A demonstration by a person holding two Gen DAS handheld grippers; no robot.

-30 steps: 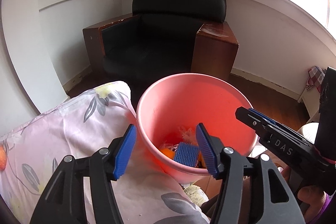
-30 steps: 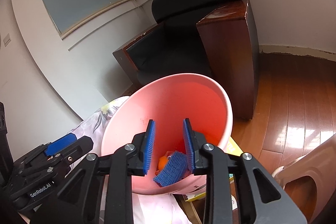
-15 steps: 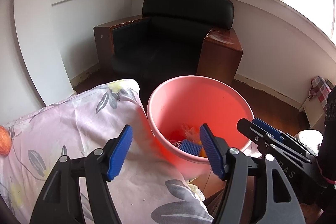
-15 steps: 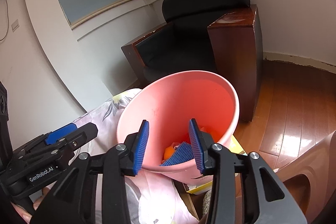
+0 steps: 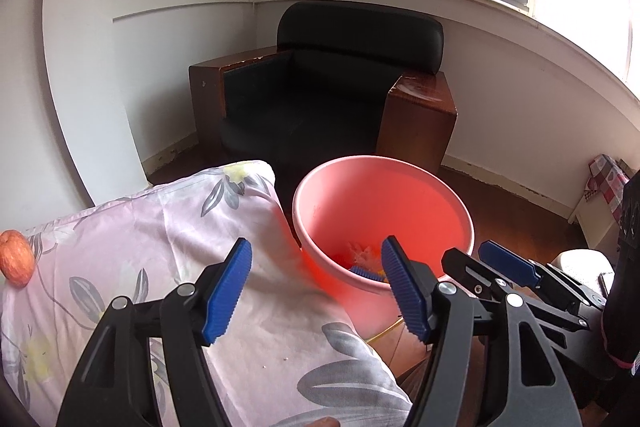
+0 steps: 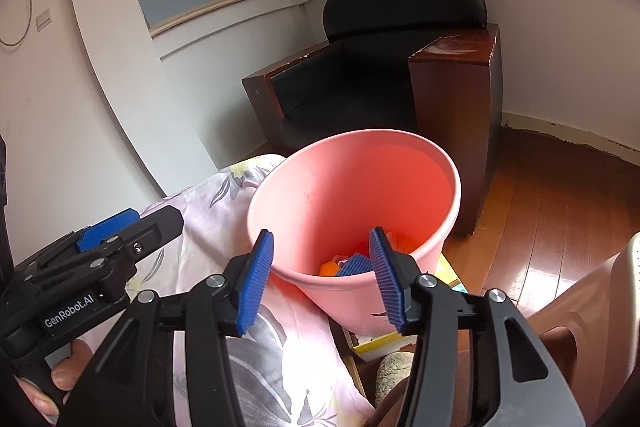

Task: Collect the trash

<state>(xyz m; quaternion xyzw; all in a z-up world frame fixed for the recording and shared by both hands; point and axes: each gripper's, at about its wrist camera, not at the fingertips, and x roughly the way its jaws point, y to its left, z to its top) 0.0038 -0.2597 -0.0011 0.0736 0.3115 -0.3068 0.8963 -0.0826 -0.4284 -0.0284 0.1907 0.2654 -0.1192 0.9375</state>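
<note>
Spreading wider than a second ago, the right gripper (image 6: 322,277) holds nothing between its fingers; the left gripper (image 5: 320,291) gapes empty too. Both have drawn back from the pink bucket (image 6: 360,187), where the blue trash (image 6: 354,265) lies beyond the fingertips, beside the floral bedding (image 5: 160,227).

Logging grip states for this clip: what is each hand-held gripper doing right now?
Left hand-held gripper: open, holding nothing.
Right hand-held gripper: open, jaws just been opening, nothing between them.
</note>
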